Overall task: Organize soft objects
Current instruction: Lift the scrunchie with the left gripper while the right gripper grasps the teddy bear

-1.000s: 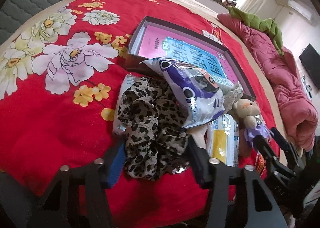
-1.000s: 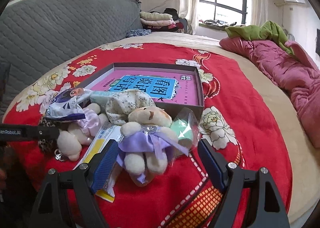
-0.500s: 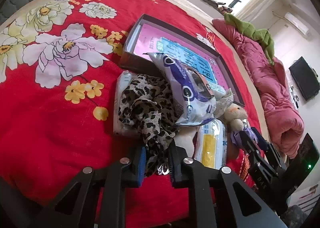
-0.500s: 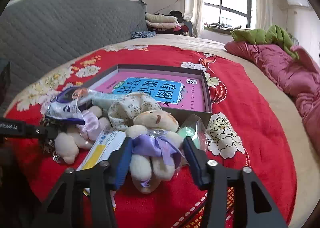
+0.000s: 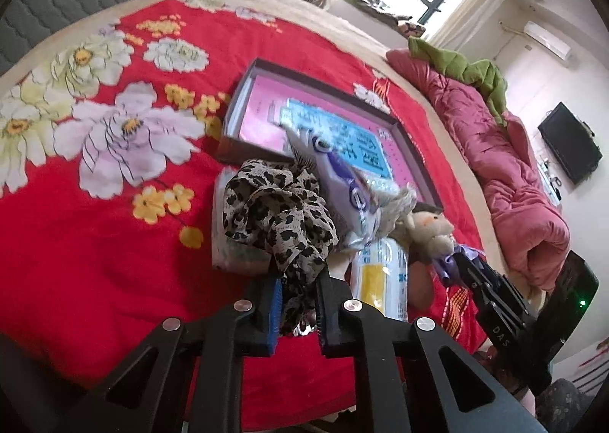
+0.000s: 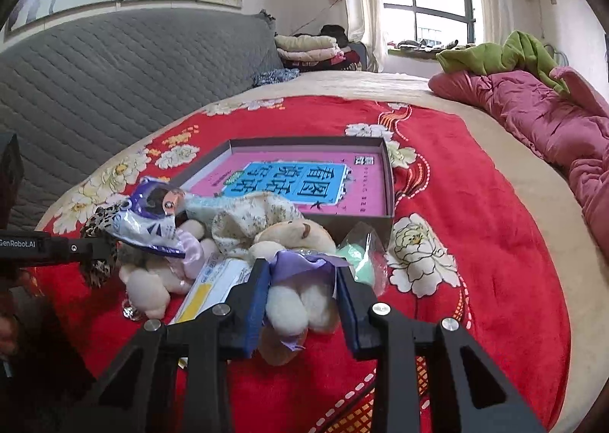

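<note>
A pile of soft things lies on the red flowered bedspread (image 5: 95,242) in front of a shallow grey box (image 6: 388,182) with a pink and blue book in it. My left gripper (image 5: 298,280) is shut on the leopard-print scarf (image 5: 274,212) at its near end. My right gripper (image 6: 302,280) is shut on a cream teddy bear with a purple bow (image 6: 293,254). In the left wrist view the bear (image 5: 430,231) and the right gripper show at the right. A purple and white snack bag (image 6: 152,220) lies on the pile.
A second cream plush toy (image 6: 152,280), a yellow and white packet (image 6: 213,288), a floral cloth (image 6: 251,216) and a bagged green item (image 6: 354,258) lie in the pile. A pink quilt (image 6: 552,121) lies at the right. A grey padded headboard (image 6: 114,64) is at the left.
Both grippers have closed from wide open: the left onto the leopard scarf, the right onto the teddy bear. Both have moved in closer to the pile.
</note>
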The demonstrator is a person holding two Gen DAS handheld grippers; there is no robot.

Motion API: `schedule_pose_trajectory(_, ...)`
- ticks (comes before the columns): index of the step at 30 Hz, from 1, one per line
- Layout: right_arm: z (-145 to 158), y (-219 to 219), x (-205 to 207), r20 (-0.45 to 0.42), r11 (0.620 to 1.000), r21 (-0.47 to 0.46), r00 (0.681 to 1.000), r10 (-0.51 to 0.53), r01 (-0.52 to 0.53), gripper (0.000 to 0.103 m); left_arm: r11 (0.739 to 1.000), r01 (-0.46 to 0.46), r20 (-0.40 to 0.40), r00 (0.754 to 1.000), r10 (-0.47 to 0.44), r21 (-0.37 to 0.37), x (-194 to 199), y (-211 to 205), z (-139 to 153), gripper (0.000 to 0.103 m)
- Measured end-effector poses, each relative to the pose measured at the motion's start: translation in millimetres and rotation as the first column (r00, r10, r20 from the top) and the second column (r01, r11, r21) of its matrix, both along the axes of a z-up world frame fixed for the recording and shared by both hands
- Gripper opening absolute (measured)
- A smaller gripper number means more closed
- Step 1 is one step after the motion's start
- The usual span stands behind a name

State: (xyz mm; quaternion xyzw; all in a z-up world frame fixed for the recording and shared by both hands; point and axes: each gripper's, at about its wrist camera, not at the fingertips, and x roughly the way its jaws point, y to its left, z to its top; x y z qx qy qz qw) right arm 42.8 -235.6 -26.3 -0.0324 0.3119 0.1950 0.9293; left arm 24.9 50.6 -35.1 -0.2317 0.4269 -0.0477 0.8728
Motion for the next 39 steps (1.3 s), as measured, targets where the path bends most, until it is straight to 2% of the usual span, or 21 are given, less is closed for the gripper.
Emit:
schedule_pose_trajectory(12, 20.2, -7.1, -10.2, 0.058, 1.0, 0.026, 0.998, -0.008, 0.007, 0.031, 0.999, -0.038, 0.082, 0.996, 0.035, 0.031, -11.6, 8.4, 29.9, 0.015)
schedule_pose_trajectory(22, 9.9, -5.6, 3.7, 0.025, 1.0, 0.005, 1.0, -0.011, 0.011, 0.03, 0.999, -0.026, 0.098, 0.995, 0.021, 0.046, -13.2, 3.2, 35.0, 0.015)
schedule_pose_trajectory(24, 2.3, -4.2, 8.1, -0.001, 1.0, 0.001, 1.0, -0.01, 0.01, 0.022, 0.999, -0.019, 0.092, 0.996, 0.014, 0.05, -11.7, 1.3, 33.8, 0.015)
schedule_pose_trajectory(25, -0.2, -4.8, 10.2, -0.013, 1.0, 0.005, 1.0, -0.01, 0.01, 0.009, 0.999, -0.018, 0.092, 0.996, 0.014, 0.05, -11.7, 0.8, 33.5, 0.015)
schedule_pose_trajectory(29, -8.4, -7.0, 19.6, -0.045, 1.0, 0.018, 0.999, -0.017, 0.018, 0.009, 0.999, -0.004, 0.085, 0.996, 0.0, 0.051, -9.9, -2.7, 31.2, 0.015)
schedule_pose_trajectory(32, -8.6, -4.8, 23.3, -0.038, 1.0, 0.015, 0.999, -0.005, 0.005, 0.009, 0.999, 0.003, 0.078, 0.997, -0.007, 0.051, -9.0, -4.1, 28.6, 0.015)
schedule_pose_trajectory(36, -9.8, 4.9, 23.1, -0.012, 0.999, -0.035, 1.0, 0.029, -0.029, 0.008, 0.999, 0.008, 0.076, 0.997, -0.012, 0.052, -8.3, -6.1, 27.5, 0.015)
schedule_pose_trajectory(39, -7.9, 7.0, 23.3, -0.021, 0.999, -0.009, 0.998, 0.052, -0.052, 0.005, 0.999, 0.008, 0.076, 0.997, -0.012, 0.051, -7.5, -7.2, 27.2, 0.015)
